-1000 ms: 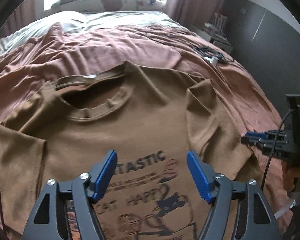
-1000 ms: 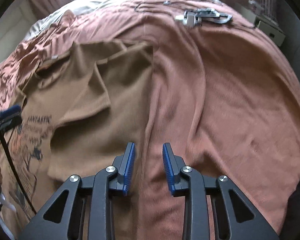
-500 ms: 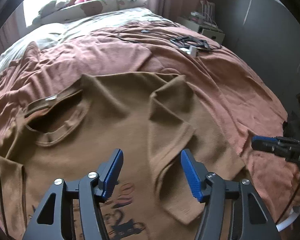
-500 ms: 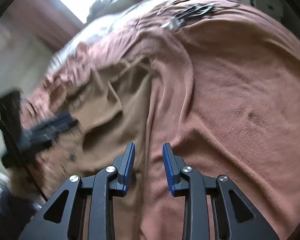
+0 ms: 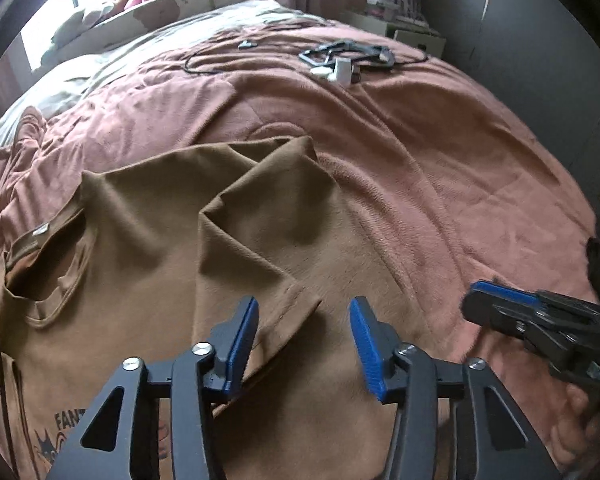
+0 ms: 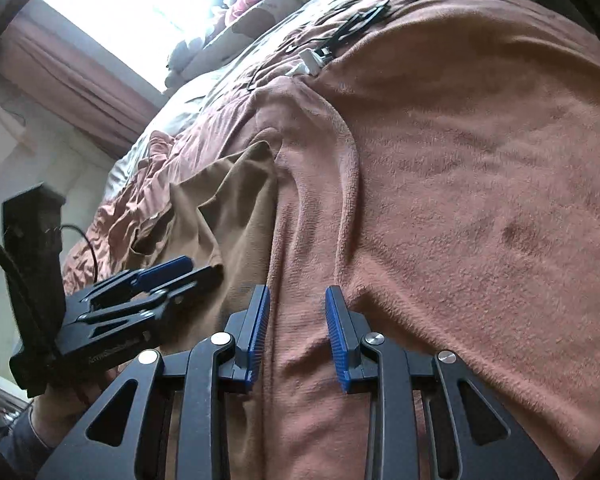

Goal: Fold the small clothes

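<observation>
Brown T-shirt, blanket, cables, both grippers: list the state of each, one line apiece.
brown T-shirt: spread print-up on the bed, one sleeve folded in over the chest, not yet folded.
sleeve: lying creased across the shirt body.
pink blanket: rumpled under the shirt.
black cables: loose on the blanket, far from the shirt.
left gripper: jaws closing over the sleeve hem, not gripping.
right gripper: jaws narrowly apart, empty, over the blanket.

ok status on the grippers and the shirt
Left gripper closing over folded sleeve, nothing pinched. Right gripper open, empty. Brown t-shirt unfolded on blanket.
</observation>
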`<act>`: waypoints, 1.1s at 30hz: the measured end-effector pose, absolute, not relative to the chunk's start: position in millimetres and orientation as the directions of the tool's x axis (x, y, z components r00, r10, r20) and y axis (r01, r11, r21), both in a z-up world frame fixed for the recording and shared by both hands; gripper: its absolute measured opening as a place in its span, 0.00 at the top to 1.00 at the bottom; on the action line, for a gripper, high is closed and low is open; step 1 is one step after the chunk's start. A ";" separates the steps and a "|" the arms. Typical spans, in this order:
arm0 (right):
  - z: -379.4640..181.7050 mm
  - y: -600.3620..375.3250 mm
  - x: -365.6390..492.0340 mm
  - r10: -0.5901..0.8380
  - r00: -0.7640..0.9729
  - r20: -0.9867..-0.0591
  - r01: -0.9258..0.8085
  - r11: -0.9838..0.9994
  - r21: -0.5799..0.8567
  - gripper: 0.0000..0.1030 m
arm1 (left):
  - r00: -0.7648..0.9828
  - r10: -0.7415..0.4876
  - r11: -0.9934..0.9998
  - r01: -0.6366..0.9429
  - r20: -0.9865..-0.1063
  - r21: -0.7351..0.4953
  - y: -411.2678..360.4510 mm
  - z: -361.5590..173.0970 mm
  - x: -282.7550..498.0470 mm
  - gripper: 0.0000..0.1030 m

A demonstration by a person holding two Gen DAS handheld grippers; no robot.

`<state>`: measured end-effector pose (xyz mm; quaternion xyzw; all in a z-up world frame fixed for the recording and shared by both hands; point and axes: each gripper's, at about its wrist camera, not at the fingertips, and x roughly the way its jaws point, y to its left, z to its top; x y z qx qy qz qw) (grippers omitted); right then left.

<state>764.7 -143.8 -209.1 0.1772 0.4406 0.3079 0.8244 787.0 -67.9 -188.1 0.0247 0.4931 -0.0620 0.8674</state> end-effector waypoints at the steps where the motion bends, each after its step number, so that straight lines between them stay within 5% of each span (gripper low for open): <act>1: -206.2 -145.2 762.9 0.668 0.429 -0.608 -0.351 0.744 0.569 0.75 | 0.499 -0.070 0.993 0.119 -0.864 -0.011 -69.6 -191.8 790.7 0.56; 6: -207.7 -155.9 764.6 0.688 0.431 -0.584 -0.348 0.724 0.596 0.75 | 0.498 -0.030 0.996 0.086 -0.867 0.015 -71.9 -201.5 800.4 0.61; 9: -212.2 -157.8 768.6 0.714 0.399 -0.575 -0.336 0.698 0.633 0.75 | 0.501 0.002 0.996 0.072 -0.865 0.044 -70.9 -200.2 803.8 0.92; 23: -209.8 -154.6 766.3 0.679 0.449 -0.581 -0.332 0.731 0.597 0.75 | 0.504 0.113 0.992 -0.005 -0.856 0.128 -6.9 -182.5 799.5 0.94; 33: -205.6 -143.5 759.6 0.643 0.476 -0.600 -0.358 0.765 0.536 0.75 | 0.508 0.083 0.996 -0.056 -0.857 0.063 45.9 -203.5 811.5 0.94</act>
